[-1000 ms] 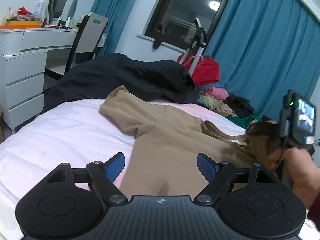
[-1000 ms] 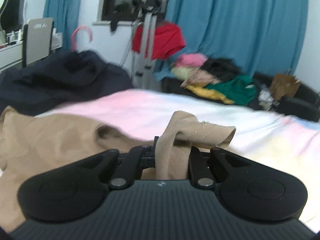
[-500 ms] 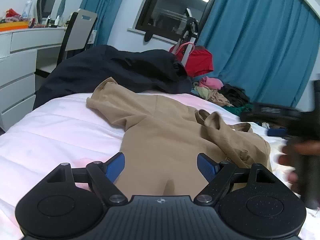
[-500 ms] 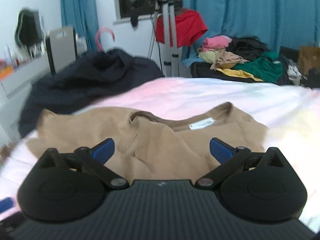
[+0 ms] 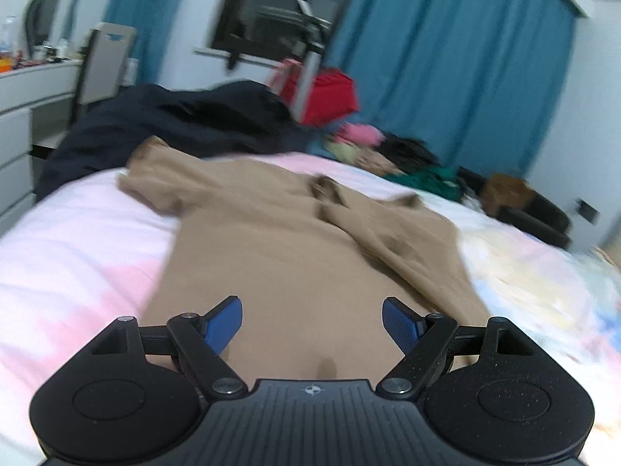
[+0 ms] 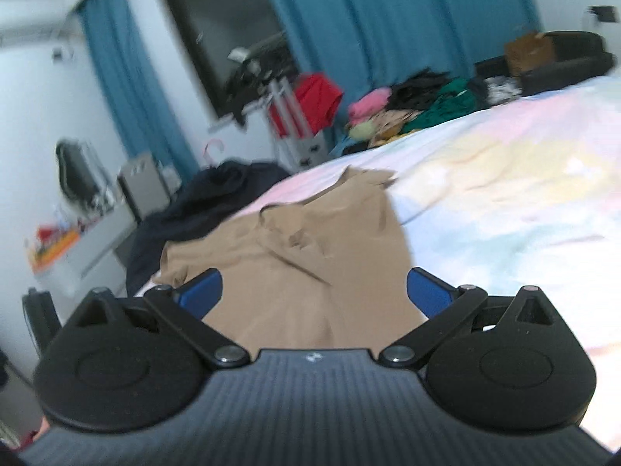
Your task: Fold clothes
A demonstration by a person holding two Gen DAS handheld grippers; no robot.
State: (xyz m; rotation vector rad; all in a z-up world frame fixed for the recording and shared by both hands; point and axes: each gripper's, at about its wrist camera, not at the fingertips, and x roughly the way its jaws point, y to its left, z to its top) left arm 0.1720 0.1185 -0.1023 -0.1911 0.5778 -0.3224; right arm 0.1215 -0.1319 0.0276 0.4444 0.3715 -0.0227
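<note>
Lying lengthwise ahead of both tools, the tan shirt (image 5: 295, 256) runs away from the spread, empty left gripper (image 5: 312, 324) and right gripper (image 6: 310, 295), hem nearest.

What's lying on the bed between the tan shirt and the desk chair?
A dark navy garment heaped at the bed's far edge, just behind the tan shirt and before the chair. The left wrist view shows it best.
</note>
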